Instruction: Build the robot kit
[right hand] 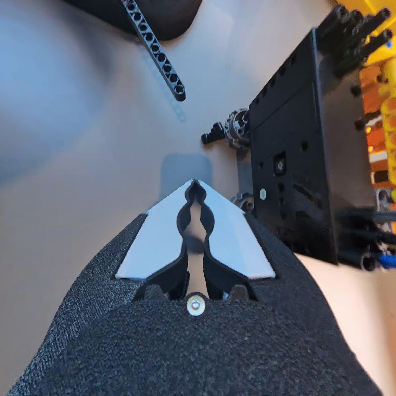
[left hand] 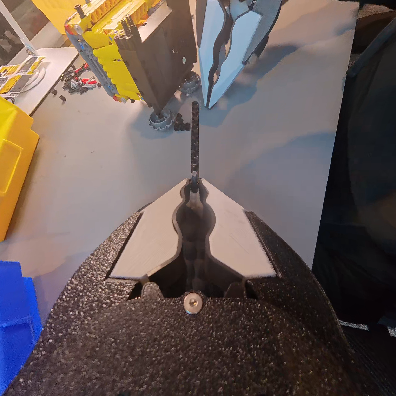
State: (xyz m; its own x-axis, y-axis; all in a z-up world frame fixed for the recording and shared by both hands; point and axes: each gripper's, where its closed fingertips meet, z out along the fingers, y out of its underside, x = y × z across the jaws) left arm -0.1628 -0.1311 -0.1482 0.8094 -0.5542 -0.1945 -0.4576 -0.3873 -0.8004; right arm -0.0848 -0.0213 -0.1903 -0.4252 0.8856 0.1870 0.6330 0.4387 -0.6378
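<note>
My left gripper (left hand: 195, 182) is shut on the near end of a long black beam with holes (left hand: 194, 137), which points straight forward above the grey table (left hand: 85, 171). A small grey pin (left hand: 194, 176) sits in the beam just ahead of the fingertips. The beam also shows in the right wrist view (right hand: 157, 51), at the upper left. My right gripper (right hand: 194, 181) is shut, its tips meeting with nothing seen between them. In the left wrist view it (left hand: 211, 102) points down at the table just beyond the beam's far end, beside a yellow and black brick model (left hand: 137, 53).
The model's black underside (right hand: 289, 171) stands to the right of my right gripper, with grey wheel hubs (left hand: 160, 121) and small black pins (left hand: 182, 124) at its foot. Loose parts (left hand: 79, 81), a booklet (left hand: 19, 72), a yellow bin (left hand: 12, 154) and a blue bin (left hand: 15, 321) lie left. My hands' fingertips stand some 15 cm from each other.
</note>
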